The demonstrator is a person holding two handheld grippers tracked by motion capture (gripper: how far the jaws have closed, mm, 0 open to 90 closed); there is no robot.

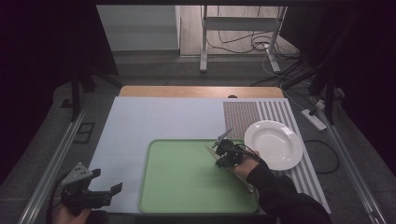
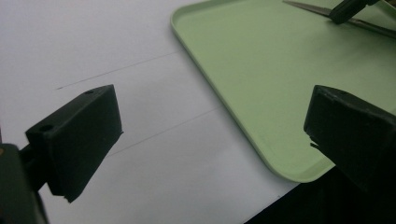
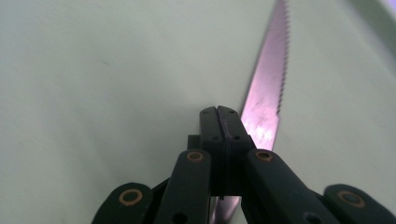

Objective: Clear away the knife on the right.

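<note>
Dim room beyond; grey floor with loose cables and a white stand at the far side. Wooden table, topped by a pale sheet with a patterned and striped strip along its right edge.

Items, counted:
- Tray (image 1: 187, 186), green, one. Lies at the near middle of the sheet; nothing on it but the knife.
- Knife (image 1: 247, 185), one, metal, serrated along one edge. Lies flat on the right part of the tray. Long axis runs diagonally, tip toward the far left, other end toward the tray's near right corner. In the right gripper view the blade (image 3: 268, 93) runs forward and away from the jaws, teeth on its right side.
- Plate (image 1: 274, 144), white, one, bare. Sits on the striped strip, just beside the tray's far right corner.
- Grippers, two.

Right gripper (image 1: 220, 150): over the knife's middle part, jaws pressed together. The blade passes underneath them; whether they pinch it or merely rest on it I cannot tell.

Left gripper (image 1: 108, 183): held low at the near left of the sheet, well apart from the knife, jaws spread wide with nothing between them, pointing toward the tray's near left corner (image 2: 299, 175).

Judgement: the right hand is much the nearer to the knife, and any lift turns on the jaws crossing that diagonal axis.
</note>
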